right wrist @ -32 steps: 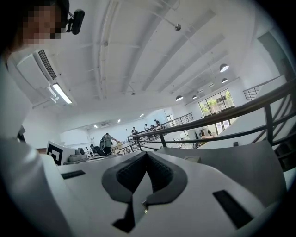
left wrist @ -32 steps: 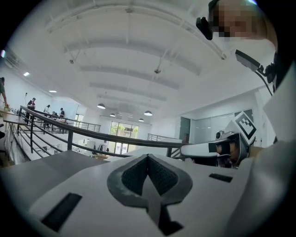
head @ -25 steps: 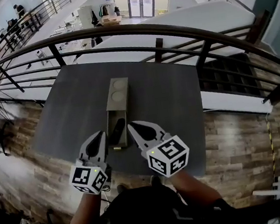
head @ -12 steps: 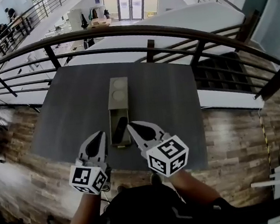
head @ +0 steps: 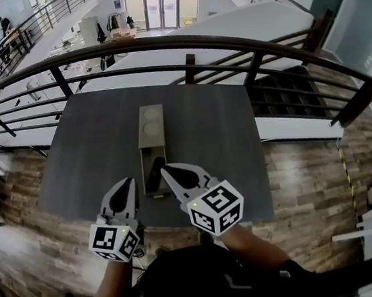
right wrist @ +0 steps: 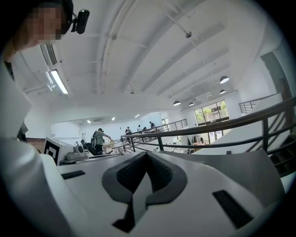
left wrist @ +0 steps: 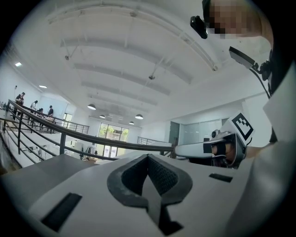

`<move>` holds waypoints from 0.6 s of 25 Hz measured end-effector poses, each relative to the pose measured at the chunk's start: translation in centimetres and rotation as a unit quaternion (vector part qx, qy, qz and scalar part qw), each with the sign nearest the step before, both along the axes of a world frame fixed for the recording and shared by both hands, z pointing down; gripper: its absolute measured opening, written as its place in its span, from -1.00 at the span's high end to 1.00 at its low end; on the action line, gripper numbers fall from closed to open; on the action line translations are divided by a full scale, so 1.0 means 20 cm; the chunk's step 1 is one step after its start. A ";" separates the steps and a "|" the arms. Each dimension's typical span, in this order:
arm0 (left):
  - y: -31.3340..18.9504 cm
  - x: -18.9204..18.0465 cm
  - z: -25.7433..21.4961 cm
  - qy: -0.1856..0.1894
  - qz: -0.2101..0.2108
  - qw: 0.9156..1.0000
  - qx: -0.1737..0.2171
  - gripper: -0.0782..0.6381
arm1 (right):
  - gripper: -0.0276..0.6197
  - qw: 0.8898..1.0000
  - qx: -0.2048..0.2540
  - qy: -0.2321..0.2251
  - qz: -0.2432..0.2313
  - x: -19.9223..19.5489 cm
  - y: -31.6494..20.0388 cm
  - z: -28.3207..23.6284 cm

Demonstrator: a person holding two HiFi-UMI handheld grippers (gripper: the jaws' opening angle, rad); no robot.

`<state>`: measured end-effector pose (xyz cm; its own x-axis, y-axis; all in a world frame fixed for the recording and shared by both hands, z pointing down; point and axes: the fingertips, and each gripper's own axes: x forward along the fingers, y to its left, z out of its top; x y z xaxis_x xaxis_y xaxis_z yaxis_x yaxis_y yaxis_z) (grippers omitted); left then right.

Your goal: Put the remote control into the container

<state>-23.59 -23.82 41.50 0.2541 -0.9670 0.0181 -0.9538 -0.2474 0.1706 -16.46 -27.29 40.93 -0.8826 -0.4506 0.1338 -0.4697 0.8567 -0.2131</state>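
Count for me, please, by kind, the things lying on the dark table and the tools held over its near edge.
remote control: 1
container: 1
tool: 2 (left tool, right tool)
Total: 4

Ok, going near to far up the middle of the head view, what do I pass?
Left gripper and right gripper side by side → remote control in the near compartment of the container → its far half with two round recesses → bare table → railing.
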 end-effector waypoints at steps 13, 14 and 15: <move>-0.05 -0.04 -0.01 -0.003 -0.002 1.000 0.005 0.76 | 0.91 1.000 0.015 -0.010 0.008 -0.04 -0.06 -0.02; -0.06 -0.04 -0.01 -0.003 -0.003 1.000 0.005 0.76 | 0.91 1.000 0.018 -0.011 0.006 -0.04 -0.07 -0.03; -0.06 -0.04 -0.01 -0.004 -0.004 1.000 0.006 0.76 | 0.91 1.000 0.019 -0.012 0.004 -0.04 -0.07 -0.03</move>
